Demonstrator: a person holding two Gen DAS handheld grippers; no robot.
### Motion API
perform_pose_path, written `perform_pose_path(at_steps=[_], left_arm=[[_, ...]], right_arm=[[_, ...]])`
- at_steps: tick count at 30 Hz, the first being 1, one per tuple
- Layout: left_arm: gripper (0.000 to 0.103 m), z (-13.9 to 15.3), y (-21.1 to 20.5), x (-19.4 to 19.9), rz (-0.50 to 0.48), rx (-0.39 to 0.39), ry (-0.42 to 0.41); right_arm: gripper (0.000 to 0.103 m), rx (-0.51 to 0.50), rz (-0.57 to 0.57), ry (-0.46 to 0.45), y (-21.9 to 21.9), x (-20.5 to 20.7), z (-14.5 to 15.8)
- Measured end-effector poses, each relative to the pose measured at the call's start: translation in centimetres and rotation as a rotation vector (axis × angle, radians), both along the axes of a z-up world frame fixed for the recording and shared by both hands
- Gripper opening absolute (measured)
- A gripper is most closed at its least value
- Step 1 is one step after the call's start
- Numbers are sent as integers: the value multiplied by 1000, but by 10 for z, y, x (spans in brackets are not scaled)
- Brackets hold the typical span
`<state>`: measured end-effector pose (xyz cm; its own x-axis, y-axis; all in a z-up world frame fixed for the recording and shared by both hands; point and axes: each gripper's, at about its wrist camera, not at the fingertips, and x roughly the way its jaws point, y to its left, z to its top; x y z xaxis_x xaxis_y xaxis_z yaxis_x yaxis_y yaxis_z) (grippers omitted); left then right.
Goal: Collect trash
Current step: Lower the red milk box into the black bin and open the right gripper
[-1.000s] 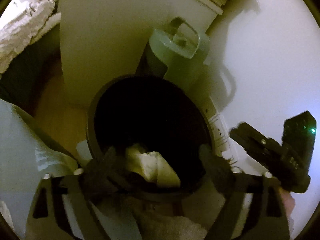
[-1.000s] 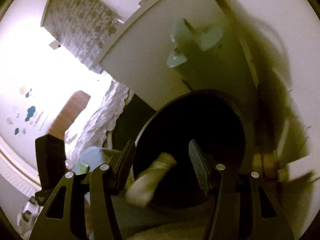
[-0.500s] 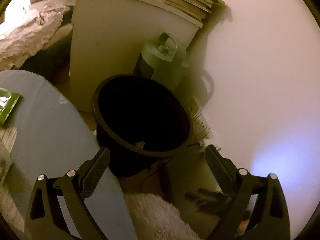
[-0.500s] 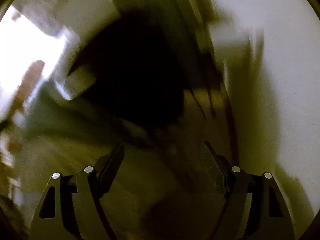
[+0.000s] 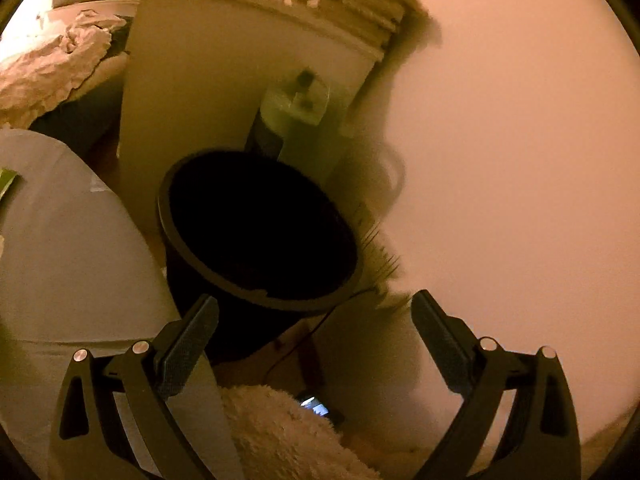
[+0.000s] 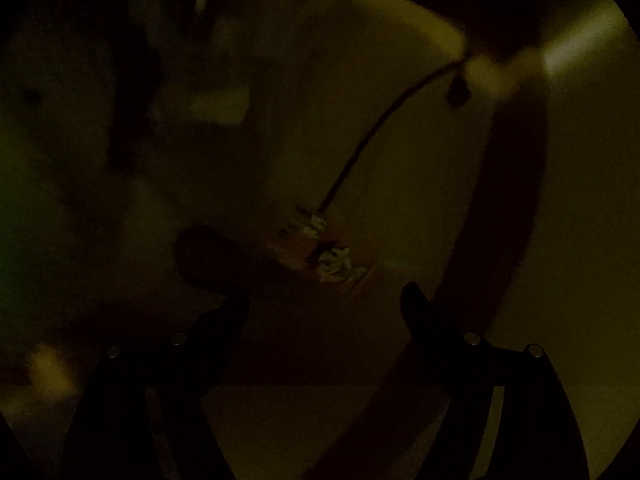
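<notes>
At the centre of the left view our black bin [image 5: 260,232] stands on the floor, its mouth dark, so we cannot tell what lies inside. A pale cabinet [image 5: 208,80] rises behind it at twelve o'clock, a green jug [image 5: 298,120] leans at its one o'clock rim, and a grey counter [image 5: 72,248] curves past at nine o'clock. A fluffy rug [image 5: 280,432] sits at six o'clock.

Our left gripper [image 5: 316,344] is released, its jaws having just been opening, with nothing between them; only the bin's near rim shows beyond.

The right view is very dark. Our right gripper [image 6: 326,312] points down, jaws apart and bare after widening a moment ago. Just beyond them, at twelve o'clock, lie small pale scraps [image 6: 332,260], likely the next trash, with a thin cord [image 6: 368,140] running off toward one o'clock.

To do this pickup well, we judge we should centre the scraps between the fingers, keep clear of the cord so it is not pinched, and close gently on the largest scrap first, since the bits look light and loose.
</notes>
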<state>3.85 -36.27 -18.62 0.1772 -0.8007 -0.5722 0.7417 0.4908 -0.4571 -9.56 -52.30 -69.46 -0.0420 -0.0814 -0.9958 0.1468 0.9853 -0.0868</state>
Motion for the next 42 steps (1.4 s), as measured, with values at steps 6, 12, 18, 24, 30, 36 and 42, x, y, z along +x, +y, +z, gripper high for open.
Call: perform_pose_path(at_steps=[6,12,18,24,30,36,42], left_arm=[[96,0,10,6,23,-74,40],[96,0,11,5,28,-80,37],[96,1,12,5,32,-87,33],[96,1,15,5,32,-99,35],[96,3,18,7,45,-111,40],[96,2,20,8,46,-122,44],[96,3,20,8,47,-129,42]], right_arm=[[68,-47,139,85,10,13,-43],[60,-40,80,102,-9,20,-58],[22,-28,-11,32,-17,24,-34],[19,-17,-7,105,-24,19,-41],[79,-90,217,147,-12,29,-54],[51,1,160,226,-21,32,-74],[51,87,-127,80,-43,11,-35]])
